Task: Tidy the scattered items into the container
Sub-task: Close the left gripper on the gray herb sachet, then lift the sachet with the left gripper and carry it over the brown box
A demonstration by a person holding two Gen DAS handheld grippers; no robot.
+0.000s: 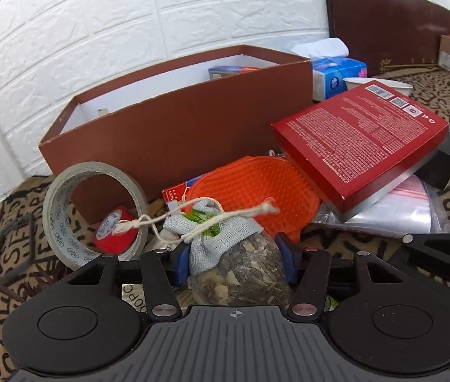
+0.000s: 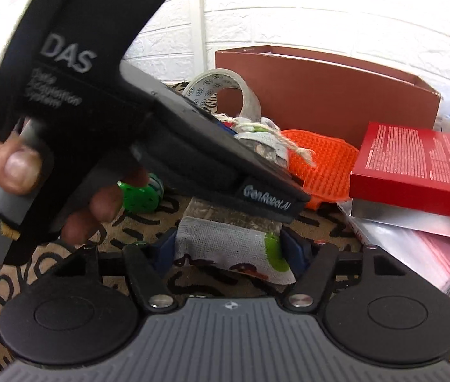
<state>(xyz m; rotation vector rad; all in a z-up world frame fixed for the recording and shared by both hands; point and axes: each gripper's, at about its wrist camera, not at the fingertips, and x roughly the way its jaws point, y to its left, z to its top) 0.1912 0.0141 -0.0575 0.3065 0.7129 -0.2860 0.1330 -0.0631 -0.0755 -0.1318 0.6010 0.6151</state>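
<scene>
The left gripper [image 1: 236, 265] gripped a herb sachet [image 1: 239, 273]; the right gripper [image 2: 229, 250] gripped a second sachet [image 2: 234, 254]. The open brown box [image 1: 180, 127] lay directly ahead of both.

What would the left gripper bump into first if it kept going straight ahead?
Probably the orange mat: it lies just past the herb bag pinched in the left gripper. The brown box stands behind it. Depth is hard to judge.

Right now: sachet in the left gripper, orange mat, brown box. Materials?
Sachet: sheer mesh body showing dried bits inside, grey woven cloth neck, tied with white twine.
Orange mat: looks like matte silicone or soft rubber; rows of moulded nubs.
Brown box: likely cardboard; matte brown outside, white inside, thin cut edges.
</scene>
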